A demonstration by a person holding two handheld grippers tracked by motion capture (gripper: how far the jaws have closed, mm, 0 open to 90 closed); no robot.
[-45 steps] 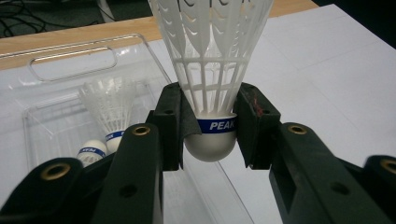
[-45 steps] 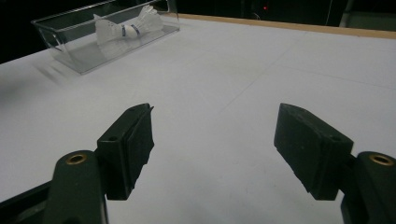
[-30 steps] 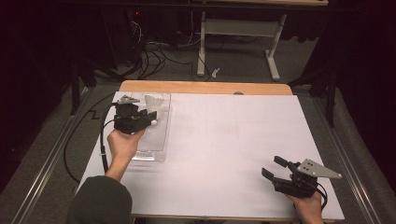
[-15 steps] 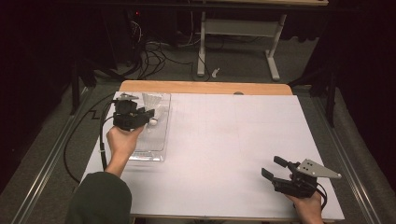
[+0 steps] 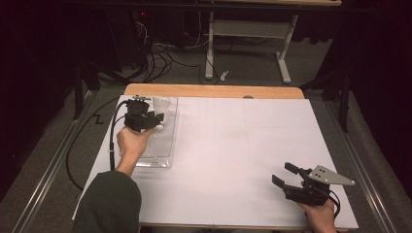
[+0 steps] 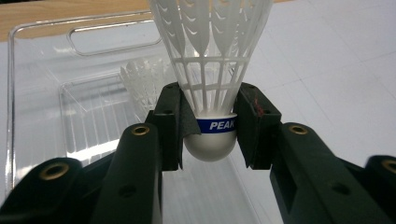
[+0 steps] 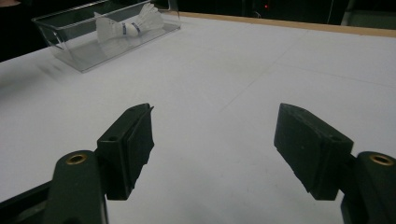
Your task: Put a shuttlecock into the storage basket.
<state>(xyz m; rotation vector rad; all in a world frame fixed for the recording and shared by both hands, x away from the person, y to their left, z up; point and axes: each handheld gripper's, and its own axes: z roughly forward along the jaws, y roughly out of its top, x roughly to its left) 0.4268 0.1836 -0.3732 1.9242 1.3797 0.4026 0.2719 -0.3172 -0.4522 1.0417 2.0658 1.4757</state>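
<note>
A: Start from the high view. Where is the left gripper point(image 5: 154, 122)?

B: Over the clear plastic rectangular tray point(image 5: 165, 158) at the left end of the white-covered bench point(image 5: 243, 145), held in the person's left hand point(image 5: 132, 141). A white ball-shaped bit shows at its tip, above the tray. A black cable point(image 5: 112, 145) loops from it off the bench's left edge.

A: And the right gripper point(image 5: 285, 175)?

B: Near the bench's front right corner, well apart from the tray, its grey three-cornered plate point(image 5: 330, 175) on top. Its jaws stand spread with bare white surface between them.

A: The left gripper view?

B: The two black pads point(image 6: 170, 126) press from both sides on the white plastic shuttlecock point(image 6: 212, 70), gripping it at the rounded cork, just at the blue band that reads "PEAK". The skirt points up and away from the camera. The tray point(image 6: 42, 93) lies below and behind, and a second white shuttlecock point(image 6: 142, 79) lies in it, seen through the clear wall.

A: And the right gripper view?

B: That gripper point(image 7: 214, 149) is wide open and holds nothing; only the bench point(image 7: 233, 70) shows between the jaws. Far off at the upper left stands the tray point(image 7: 70, 44), with a shuttlecock point(image 7: 133, 25) showing a blue band in it or just above it; I cannot tell which.
</note>
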